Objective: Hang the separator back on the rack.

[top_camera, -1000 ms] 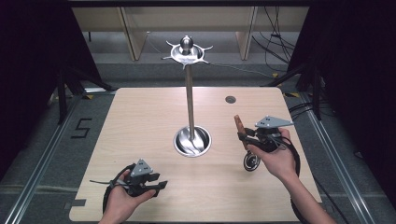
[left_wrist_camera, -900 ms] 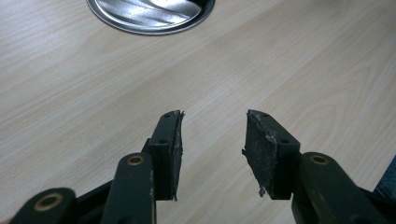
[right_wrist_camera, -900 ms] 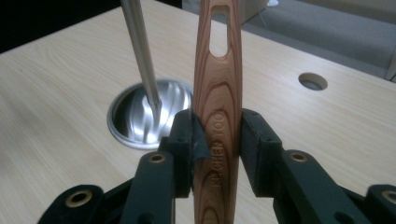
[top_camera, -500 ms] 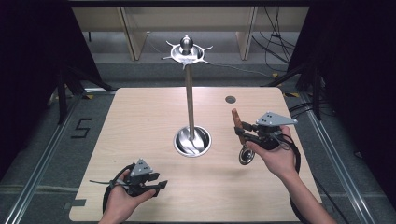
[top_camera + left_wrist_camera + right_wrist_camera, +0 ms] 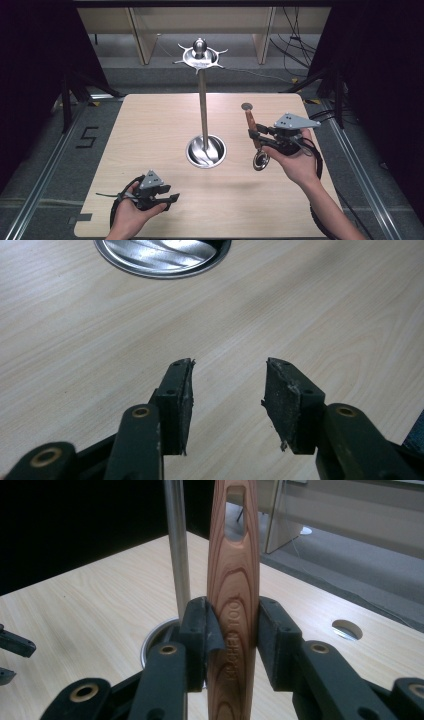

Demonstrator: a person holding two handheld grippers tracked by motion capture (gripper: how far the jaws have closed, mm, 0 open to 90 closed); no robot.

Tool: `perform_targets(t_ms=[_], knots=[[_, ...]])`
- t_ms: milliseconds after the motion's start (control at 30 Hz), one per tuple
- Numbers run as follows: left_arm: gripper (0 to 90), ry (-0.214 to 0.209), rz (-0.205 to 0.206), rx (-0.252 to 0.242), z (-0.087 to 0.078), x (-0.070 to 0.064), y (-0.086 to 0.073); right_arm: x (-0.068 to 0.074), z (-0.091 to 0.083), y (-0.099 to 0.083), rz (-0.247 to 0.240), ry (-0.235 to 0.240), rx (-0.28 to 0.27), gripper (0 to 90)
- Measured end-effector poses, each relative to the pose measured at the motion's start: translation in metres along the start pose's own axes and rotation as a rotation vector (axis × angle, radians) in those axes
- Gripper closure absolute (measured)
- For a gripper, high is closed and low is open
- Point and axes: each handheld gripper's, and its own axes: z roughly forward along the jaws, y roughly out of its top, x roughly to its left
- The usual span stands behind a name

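1. Utensil (image 5: 253, 131), wooden handle up, metal head (image 5: 260, 160) down, hangs above the table (image 5: 150, 135) at 3 o'clock from the stand (image 5: 203, 100).
2. Right gripper (image 5: 256, 134) is clamped on its handle (image 5: 233, 605); left gripper (image 5: 227, 400) rests half-open and empty.
3. Risk: the slot (image 5: 239, 510) misses a hook, or the handle pivots in the pads.

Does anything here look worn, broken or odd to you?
Yes: the black pads on the open left gripper are frayed and ragged at the edges, with bits peeling off. Otherwise nothing stands out. The right gripper clamps a wooden-handled kitchen utensil squarely, beside the tall steel hanging stand.
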Motion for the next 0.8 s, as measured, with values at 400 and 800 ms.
perform_targets(t_ms=[400, 800], knots=[[52.9, 0.004, -0.005, -0.005, 0.0, 0.0, 0.0, 0.004, 0.001, 0.016, -0.012, 0.009, -0.03, 68.4], [52.8, -0.001, 0.001, -0.003, 0.0, 0.0, 0.0, 0.005, 0.004, 0.031, -0.049, 0.014, -0.07, 68.4]])
